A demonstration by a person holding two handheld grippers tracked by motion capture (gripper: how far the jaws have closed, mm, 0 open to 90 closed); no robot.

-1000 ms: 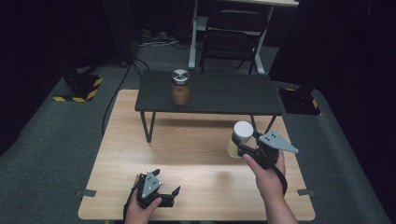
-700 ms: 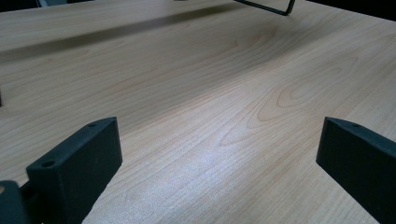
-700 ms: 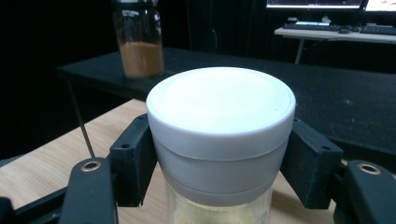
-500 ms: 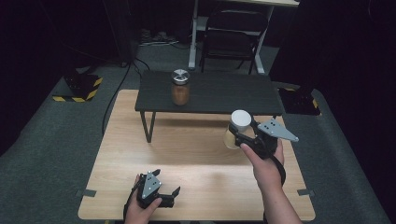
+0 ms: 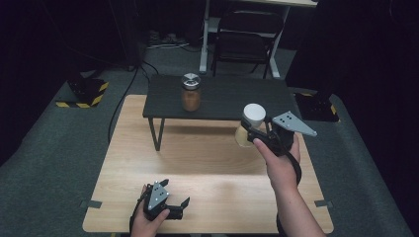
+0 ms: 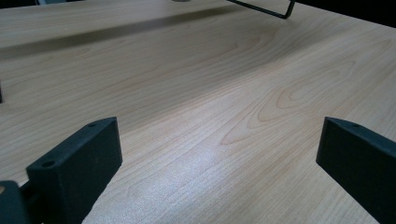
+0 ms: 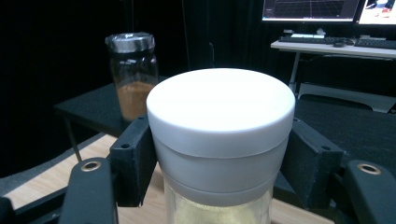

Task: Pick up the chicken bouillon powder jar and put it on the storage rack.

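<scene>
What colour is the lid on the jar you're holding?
White. The lid shows best in the right gripper view.

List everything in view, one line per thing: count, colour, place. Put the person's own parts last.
Wooden table: one, light wood, in the foreground.
Low shelf table: one, black, standing on the far half of the wooden table.
Metal-lidded jar: one, clear glass with brown contents, silver lid, on the low shelf table's left part.
White-lidded jar: one, clear with yellowish contents, white lid, held up off the wooden table near the shelf's right end.
Chair: one, dark, on the floor behind.
Desk with monitors: one, white, far background.
Right tool: one, black, shut on the white-lidded jar.
Left tool: one, black, open, low at the wooden table's near edge.
</scene>
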